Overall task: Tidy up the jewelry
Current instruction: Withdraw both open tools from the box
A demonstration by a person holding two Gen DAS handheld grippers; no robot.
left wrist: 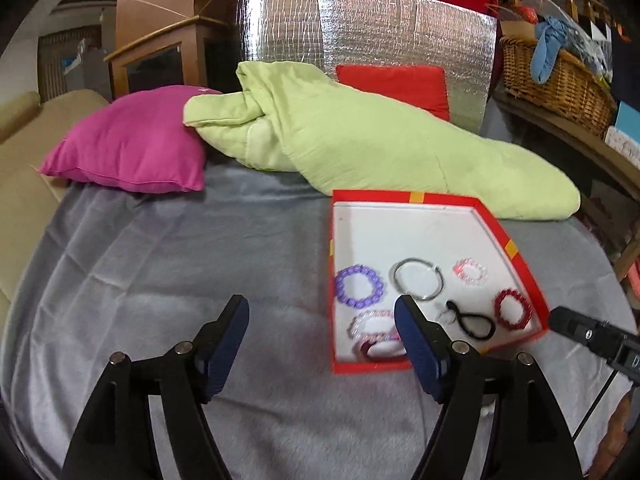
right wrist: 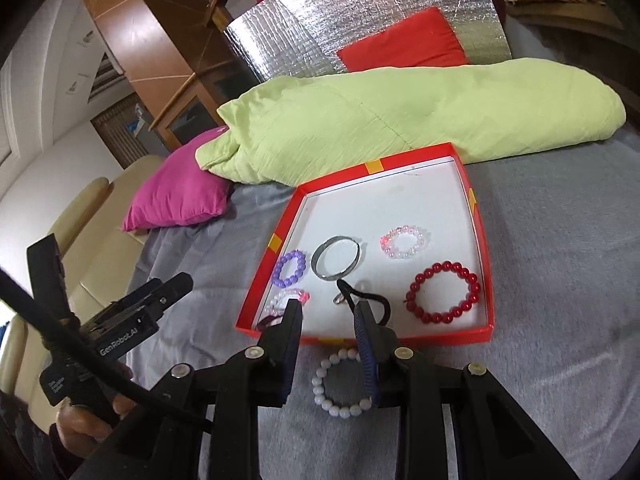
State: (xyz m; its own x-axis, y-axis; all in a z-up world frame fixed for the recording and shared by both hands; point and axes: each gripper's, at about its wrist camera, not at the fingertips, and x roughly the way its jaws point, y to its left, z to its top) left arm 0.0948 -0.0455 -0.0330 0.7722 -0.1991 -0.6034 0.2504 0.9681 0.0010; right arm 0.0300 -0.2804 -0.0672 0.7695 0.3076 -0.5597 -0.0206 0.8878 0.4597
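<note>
A shallow red box with a white floor lies on the grey blanket. Inside it are a purple bead bracelet, a silver bangle, a pale pink bracelet, a dark red bracelet, a black cord and a pink-white bracelet. My left gripper is open over the blanket at the box's left wall, holding nothing. My right gripper hovers at the near wall of the red box, jaws apart. A white bead bracelet lies on the blanket under the gap, partly hidden by the right finger.
A pale green quilt lies behind the box, with a magenta cushion to its left and a red cushion against a silver foil board. A wicker basket stands at the right. A hand grips the other tool.
</note>
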